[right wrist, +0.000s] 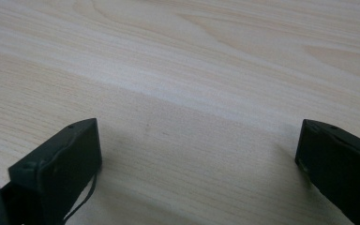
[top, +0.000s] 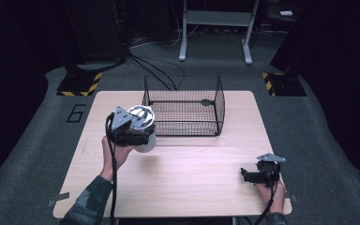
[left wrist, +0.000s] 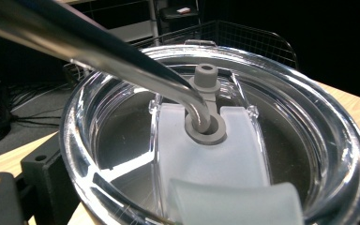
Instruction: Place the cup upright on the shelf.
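The desk [top: 192,178] is the biggest thing in front of me, a pale wood top, bare across its near half. Toward the far edge stands a black wire basket [top: 183,106], open at the top, with something small and dark lying on its floor near the far side; I cannot tell what it is.

Next down in size is the tumbler [top: 142,123], a light-bodied cup with a clear lid [left wrist: 215,140] and a metal straw [left wrist: 98,47] bent through a grey grommet. I hold it in my left gripper [top: 130,133], raised above the desk just beside the basket's near left corner. The jaws are closed on the cup's side below the rim, with the lid close under the camera.

I judge it stiff and fairly weighty if it is steel-walled, with a smooth, slippery wall. The lid looks like hard plastic and could pop loose, and the straw is loose in its hole, so neither is a safe handle. The body, squeezed across its width just under the lid, seems the sound place to grip, kept upright so nothing slides.

My right gripper [top: 258,174] rests low on the desk near the near right corner, jaws spread wide and holding nothing, with bare wood between them.
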Available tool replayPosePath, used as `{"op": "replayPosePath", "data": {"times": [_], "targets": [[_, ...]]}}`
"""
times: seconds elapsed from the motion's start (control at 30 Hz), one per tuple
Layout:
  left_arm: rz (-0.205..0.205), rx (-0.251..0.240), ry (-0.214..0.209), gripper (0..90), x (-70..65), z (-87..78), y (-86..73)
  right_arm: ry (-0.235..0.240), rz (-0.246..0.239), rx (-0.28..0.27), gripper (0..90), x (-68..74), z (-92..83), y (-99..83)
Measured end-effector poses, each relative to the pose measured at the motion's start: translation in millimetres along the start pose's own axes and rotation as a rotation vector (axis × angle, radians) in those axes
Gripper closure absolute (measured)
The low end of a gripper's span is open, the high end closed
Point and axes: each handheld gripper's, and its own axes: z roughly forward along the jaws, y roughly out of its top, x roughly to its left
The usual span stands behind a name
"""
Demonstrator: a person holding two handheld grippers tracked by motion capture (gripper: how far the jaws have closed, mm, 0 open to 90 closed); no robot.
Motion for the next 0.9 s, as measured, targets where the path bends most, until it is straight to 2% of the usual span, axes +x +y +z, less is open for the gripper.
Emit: {"op": "replayPosePath", "data": {"times": [0.37,0.5,0.9], "targets": [[0.001,-0.002,-0.042,3.7,-8.6,8.1,10.7,0.0,0.0,0.0,0.1,0.0,0.0,0.0],[0.006,-0.015,-0.049,3.7,-11.2,12.3,17.2,0.0,0.001,0.0,0.1,0.0,0.0,0.0],[0.011,-0.015,-0.078,3.7,-14.8,22.0,30.8,0.0,0.0,0.0,0.1,0.0,0.0,0.0]]}}
